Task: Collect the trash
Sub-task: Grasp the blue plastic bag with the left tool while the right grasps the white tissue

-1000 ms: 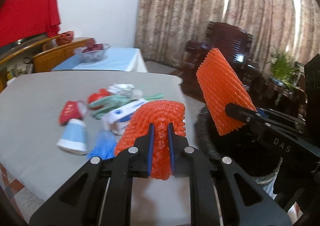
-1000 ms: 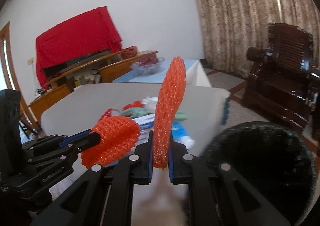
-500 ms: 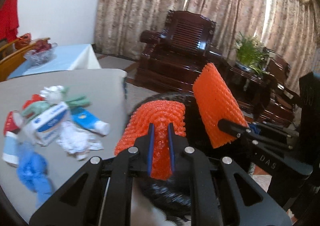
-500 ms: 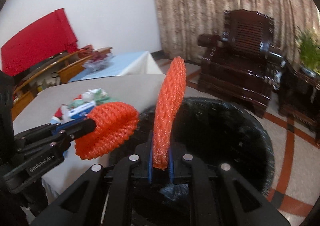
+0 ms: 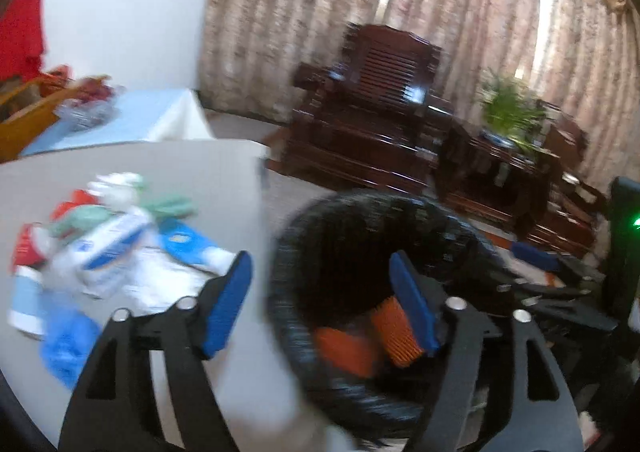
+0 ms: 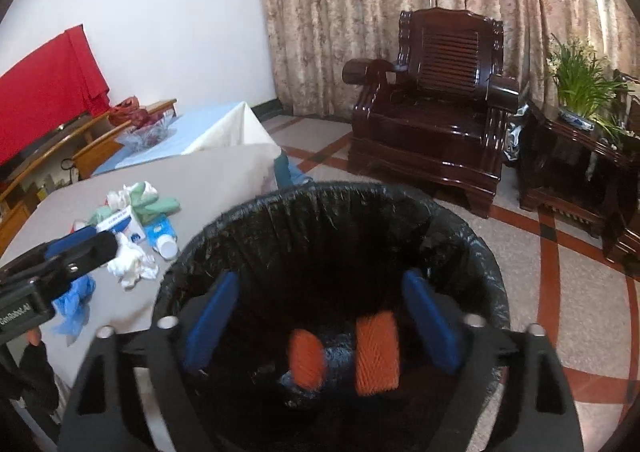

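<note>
A black-lined trash bin [image 6: 328, 204] stands beside the grey table [image 6: 208, 180]. Two orange foam nets [image 6: 378, 354] lie inside it; they also show in the left wrist view [image 5: 396, 332]. My right gripper [image 6: 320, 316] is open and empty above the bin. My left gripper [image 5: 320, 304] is open and empty, over the bin's left rim [image 5: 280, 252] and the table edge. Trash lies on the table [image 5: 200, 168]: a white-blue box [image 6: 120, 222], crumpled tissue [image 6: 130, 262], a blue glove [image 6: 74, 304], a blue tube [image 6: 162, 236].
A dark wooden armchair [image 6: 436, 124] and a side table with a plant [image 6: 576, 80] stand behind the bin. A second table with a light blue cloth [image 6: 200, 132] is at the back left. Tiled floor lies to the right.
Both grippers opened and let go of the orange foam nets, which dropped into the bin. Both views swung from the table toward the bin.
</note>
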